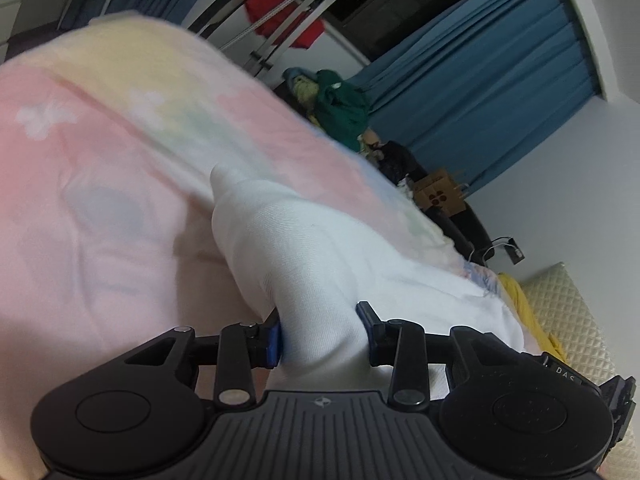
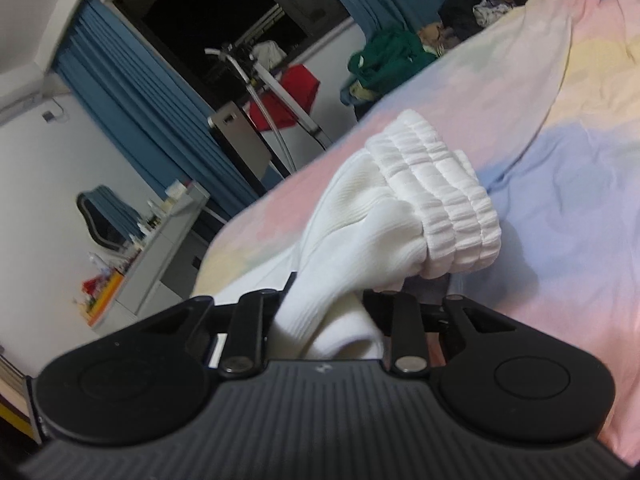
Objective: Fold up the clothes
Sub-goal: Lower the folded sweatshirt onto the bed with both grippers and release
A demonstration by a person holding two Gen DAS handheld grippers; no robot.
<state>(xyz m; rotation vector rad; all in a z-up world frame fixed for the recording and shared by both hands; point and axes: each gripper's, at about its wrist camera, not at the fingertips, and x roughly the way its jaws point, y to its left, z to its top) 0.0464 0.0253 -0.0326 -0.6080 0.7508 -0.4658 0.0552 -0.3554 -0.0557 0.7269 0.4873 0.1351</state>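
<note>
A white knit garment lies on a pastel pink, yellow and blue bedspread. My left gripper is shut on a bunched fold of this white garment, blue pads pressing on both sides. In the right wrist view the same white garment shows its ribbed elastic band bunched up ahead. My right gripper is shut on the white garment just behind that band, above the bedspread. The fingertips of both grippers are hidden by cloth.
A pile of green clothes lies beyond the bed's far edge, by blue curtains. A drying rack with a red garment stands near the dark window. A grey desk with bottles and a cardboard box are nearby.
</note>
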